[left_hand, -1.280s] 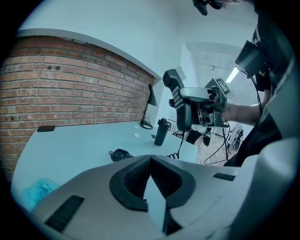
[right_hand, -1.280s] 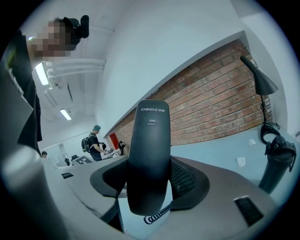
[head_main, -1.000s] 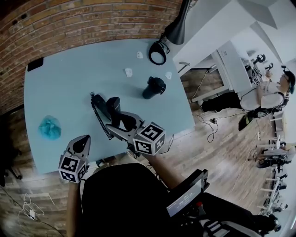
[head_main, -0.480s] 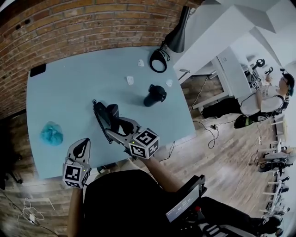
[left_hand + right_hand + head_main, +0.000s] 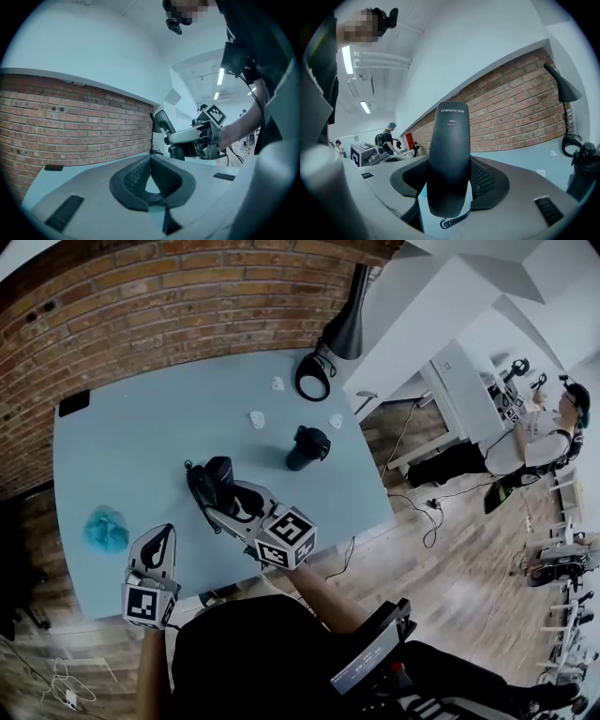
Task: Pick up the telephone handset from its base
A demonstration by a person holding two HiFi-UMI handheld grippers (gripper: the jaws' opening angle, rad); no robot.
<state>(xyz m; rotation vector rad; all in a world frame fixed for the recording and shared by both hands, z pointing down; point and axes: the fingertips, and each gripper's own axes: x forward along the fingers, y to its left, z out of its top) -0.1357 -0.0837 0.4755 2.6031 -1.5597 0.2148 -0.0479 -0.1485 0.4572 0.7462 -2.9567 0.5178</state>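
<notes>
Nearest, the left gripper (image 5: 165, 532) hangs over the counter's (image 5: 141, 446) front edge, its fingers together with nothing between them. Just beside it the right gripper (image 5: 220, 501) reaches further in, its fingers clamped on the black telephone handset (image 5: 449, 154). The handset stands up between them above the counter, and the coiled cord (image 5: 454, 221) hangs from its lower end. A crumpled teal cloth (image 5: 106, 529) lies well to the left. Beyond the handset a black mug (image 5: 307, 446) stands upright; its contents cannot be seen. Farther back lie small white bits (image 5: 256, 418), then a black lamp (image 5: 342, 329) by the brick wall (image 5: 169, 306).
</notes>
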